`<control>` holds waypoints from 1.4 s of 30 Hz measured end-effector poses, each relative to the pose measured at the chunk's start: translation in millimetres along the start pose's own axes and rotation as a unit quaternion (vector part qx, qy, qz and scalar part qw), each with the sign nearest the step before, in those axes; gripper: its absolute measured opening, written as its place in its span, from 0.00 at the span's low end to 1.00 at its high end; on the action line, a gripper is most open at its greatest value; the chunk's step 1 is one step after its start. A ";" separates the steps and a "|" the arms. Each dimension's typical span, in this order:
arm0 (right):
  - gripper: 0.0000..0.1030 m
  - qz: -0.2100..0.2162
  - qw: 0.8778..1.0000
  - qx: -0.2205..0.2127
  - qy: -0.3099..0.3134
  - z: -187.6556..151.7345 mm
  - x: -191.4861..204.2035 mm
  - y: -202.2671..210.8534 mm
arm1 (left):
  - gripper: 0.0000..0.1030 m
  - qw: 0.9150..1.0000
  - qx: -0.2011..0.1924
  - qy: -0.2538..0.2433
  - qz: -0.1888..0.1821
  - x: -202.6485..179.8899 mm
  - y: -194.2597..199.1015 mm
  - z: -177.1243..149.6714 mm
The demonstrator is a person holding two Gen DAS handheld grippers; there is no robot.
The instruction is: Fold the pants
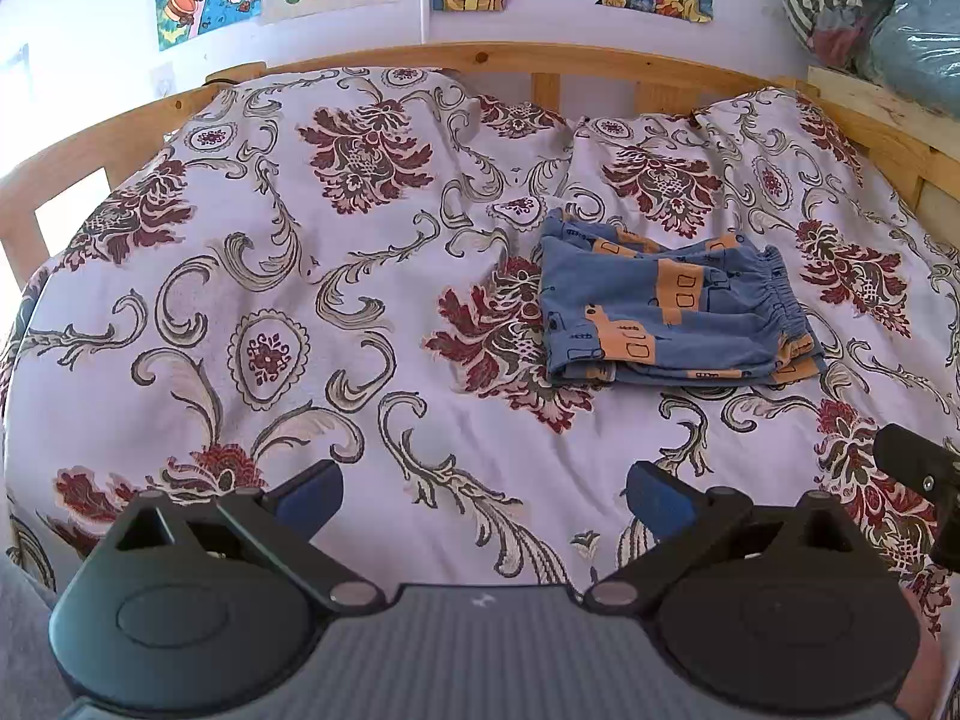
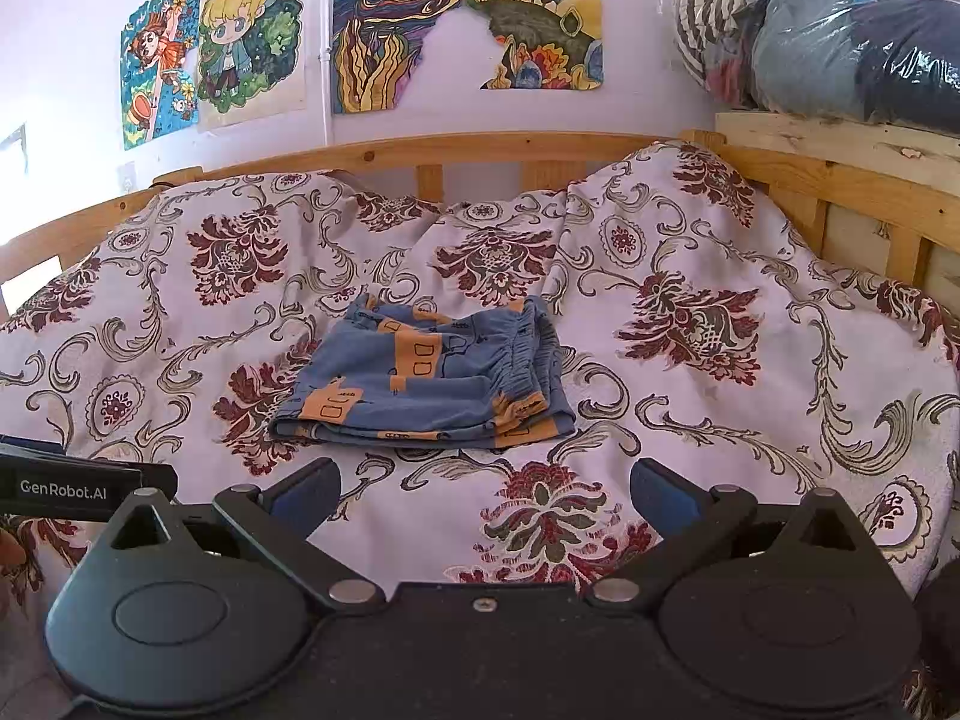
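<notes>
Small blue pants with orange patches (image 1: 672,309) lie folded into a compact bundle on the floral bedspread (image 1: 336,300), elastic waistband to the right. In the right wrist view the same pants (image 2: 426,378) rest just ahead of centre. My left gripper (image 1: 483,495) hovers open over the bedspread, well short and left of the pants, holding nothing. My right gripper (image 2: 483,495) is open too, a short way in front of the pants, its blue fingers (image 2: 663,498) spread wide and holding nothing. The right gripper's body shows at the left view's right edge (image 1: 918,471).
A wooden bed rail (image 2: 480,147) runs along the back and right side. Bagged clothes (image 2: 840,30) sit on a wooden shelf at the upper right. Colourful drawings (image 2: 396,30) hang on the white wall. The left gripper's body (image 2: 66,489) pokes in at the right view's left edge.
</notes>
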State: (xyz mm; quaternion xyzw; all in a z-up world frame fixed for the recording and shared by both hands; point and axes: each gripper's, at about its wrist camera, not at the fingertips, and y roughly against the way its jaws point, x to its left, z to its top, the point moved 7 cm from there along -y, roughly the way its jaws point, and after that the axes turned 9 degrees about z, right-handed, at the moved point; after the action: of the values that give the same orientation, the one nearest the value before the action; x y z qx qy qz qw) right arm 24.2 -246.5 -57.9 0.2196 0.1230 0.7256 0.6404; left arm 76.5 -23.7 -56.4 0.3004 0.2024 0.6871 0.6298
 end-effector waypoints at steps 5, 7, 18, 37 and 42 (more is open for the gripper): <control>0.99 0.000 1.000 0.000 0.000 0.0 0.1 -0.2 | 1.00 1.000 0.000 0.000 0.000 0.0 0.0 0.0; 0.99 0.000 1.000 0.000 0.000 0.0 0.1 -0.2 | 1.00 1.000 0.000 0.000 0.000 -0.1 0.0 0.0; 0.99 0.000 1.000 0.001 0.000 0.4 0.3 -0.2 | 1.00 1.000 0.000 0.000 0.001 0.1 0.0 0.6; 0.99 0.000 1.000 0.001 0.000 0.9 0.1 -0.1 | 1.00 1.000 0.001 -0.017 0.007 -2.4 1.9 -1.8; 0.99 0.000 1.000 0.002 -0.001 0.9 0.1 -0.3 | 1.00 1.000 0.001 -0.017 0.007 -2.3 1.5 -1.8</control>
State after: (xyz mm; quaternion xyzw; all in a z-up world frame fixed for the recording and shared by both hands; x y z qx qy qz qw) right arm 25.0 -246.5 -57.2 0.2212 0.1241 0.7252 0.6402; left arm 74.2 -26.0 -57.1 0.3141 0.1904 0.6861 0.6280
